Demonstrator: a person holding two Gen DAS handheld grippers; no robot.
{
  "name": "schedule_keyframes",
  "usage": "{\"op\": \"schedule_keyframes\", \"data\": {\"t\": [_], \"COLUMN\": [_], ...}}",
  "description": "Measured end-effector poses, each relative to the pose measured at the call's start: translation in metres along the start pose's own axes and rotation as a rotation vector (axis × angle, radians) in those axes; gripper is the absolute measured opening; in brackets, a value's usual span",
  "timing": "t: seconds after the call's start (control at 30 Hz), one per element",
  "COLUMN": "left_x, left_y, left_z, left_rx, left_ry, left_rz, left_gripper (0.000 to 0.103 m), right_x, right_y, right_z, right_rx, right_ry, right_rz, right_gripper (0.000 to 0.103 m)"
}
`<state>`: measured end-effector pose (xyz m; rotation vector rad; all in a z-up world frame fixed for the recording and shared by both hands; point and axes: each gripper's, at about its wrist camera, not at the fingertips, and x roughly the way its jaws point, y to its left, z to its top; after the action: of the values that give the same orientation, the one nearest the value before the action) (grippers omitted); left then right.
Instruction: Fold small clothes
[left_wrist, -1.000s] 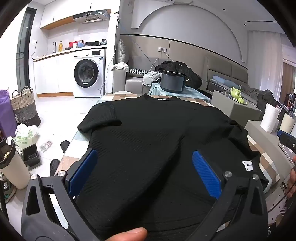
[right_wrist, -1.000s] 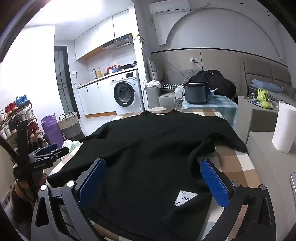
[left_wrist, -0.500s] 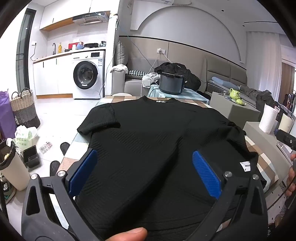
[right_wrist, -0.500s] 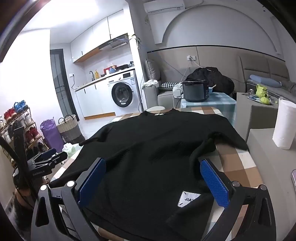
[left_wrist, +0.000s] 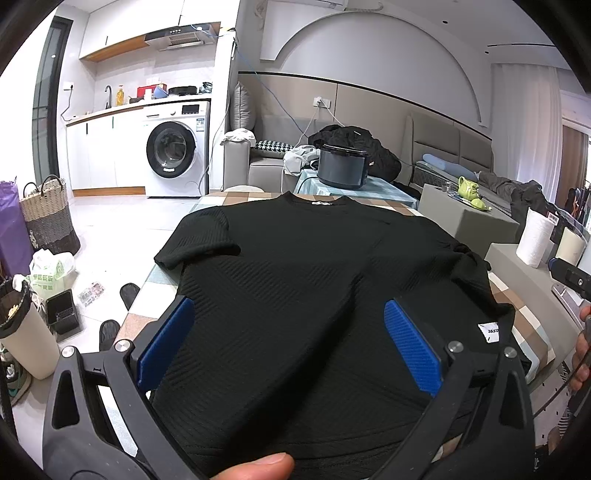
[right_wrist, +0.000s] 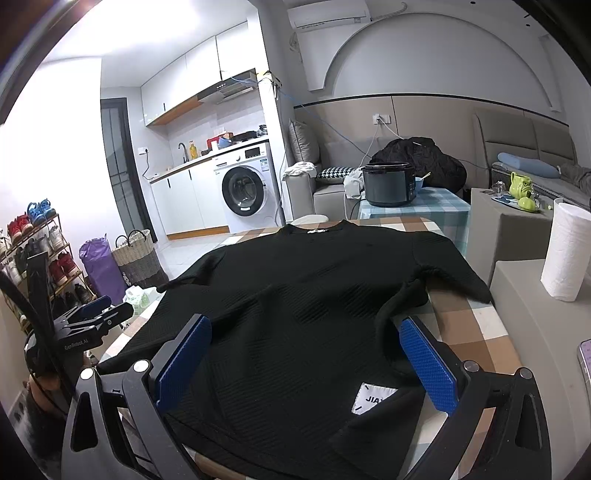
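Item: black shirt, flat on checked worktop, collar far side. Left tool & right tool: both wide, nothing held. Change since 1 s ago: cameras slightly lifted; fold not begun.

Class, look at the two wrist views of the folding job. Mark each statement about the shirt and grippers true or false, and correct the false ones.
1. The shirt lies spread on the checked table. True.
2. The left gripper is shut on the hem. False: its fingers stand wide apart, holding nothing.
3. A white label shows near the shirt's hem. True.
4. The shirt is already folded in half. False: both sleeves and the collar lie open.
5. The right gripper is open. True.
6. A paper roll lies on the shirt. False: it stands on a grey block beside the table.
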<state>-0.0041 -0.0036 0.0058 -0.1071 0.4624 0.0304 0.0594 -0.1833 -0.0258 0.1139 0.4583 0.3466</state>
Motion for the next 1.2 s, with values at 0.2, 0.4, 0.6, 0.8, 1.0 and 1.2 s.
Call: {"op": "schedule_keyframes", "data": {"t": [0.2,0.4,0.6,0.8,1.0,1.2], "left_x": [0.000,-0.010,-0.009,-0.009,-0.011,-0.012], "left_y": [0.001,0.001,0.000,0.001,0.000,-0.001], "left_z": [0.001,0.003,0.004,0.004,0.005,0.006], "left_rx": [0.000,-0.002,-0.001,-0.001,0.000,-0.002], "left_ry": [0.000,-0.002,-0.003,-0.004,-0.005,-0.007], "left_rz": [-0.001,-0.002,-0.001,-0.002,-0.002,-0.004], "left_gripper": [0.102,0.102,0.102,0.102,0.102,0.102], "right_x": [0.000,-0.001,-0.001,-0.002,-0.002,-0.002], "right_y": [-0.001,-0.002,-0.003,-0.006,-0.007,-0.006], "right_z": [0.002,0.002,0.002,0.003,0.003,0.002], "right_rx": [0.005,0.008,0.007,0.014,0.017,0.020], "right_ry": [0.001,0.000,-0.002,-0.001,-0.002,0.001], "right_rz": [0.001,0.001,0.001,-0.005,-0.010,-0.008], "right_gripper": [0.103,0.103,0.103,0.103,0.103,0.103]}}
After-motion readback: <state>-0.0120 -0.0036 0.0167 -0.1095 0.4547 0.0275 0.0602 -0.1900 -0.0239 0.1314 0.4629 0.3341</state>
